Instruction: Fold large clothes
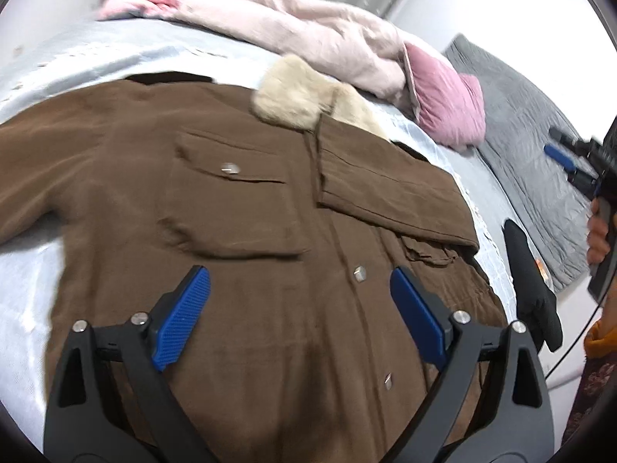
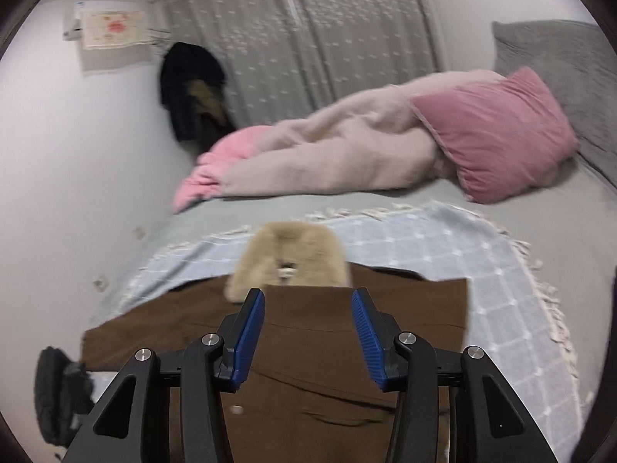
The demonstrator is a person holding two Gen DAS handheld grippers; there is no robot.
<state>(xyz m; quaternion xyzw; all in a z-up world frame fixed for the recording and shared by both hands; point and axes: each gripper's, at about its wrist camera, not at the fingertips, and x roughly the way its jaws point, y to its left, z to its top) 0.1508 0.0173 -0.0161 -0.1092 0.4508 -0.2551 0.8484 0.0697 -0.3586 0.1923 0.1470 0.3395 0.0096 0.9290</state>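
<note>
A large brown coat (image 1: 246, 216) with a beige fur collar (image 1: 297, 96) lies front up on the bed, its right sleeve folded across the chest (image 1: 389, 189). My left gripper (image 1: 300, 293) is open and empty, hovering over the coat's lower front by the snap buttons. My right gripper (image 2: 308, 320) is open and empty above the coat (image 2: 308, 405), pointing toward the fur collar (image 2: 289, 258). The right gripper also shows at the far right edge of the left wrist view (image 1: 578, 162), off the bed's side.
A light blue checked blanket (image 2: 443, 254) covers the bed. A pale pink fleece garment (image 2: 339, 154) and a pink pillow (image 2: 497, 131) lie beyond the coat. A grey pillow (image 1: 532, 146) is at the head. A black item (image 1: 532, 281) lies at the bed's edge. Dark clothes (image 2: 193, 92) hang by the curtain.
</note>
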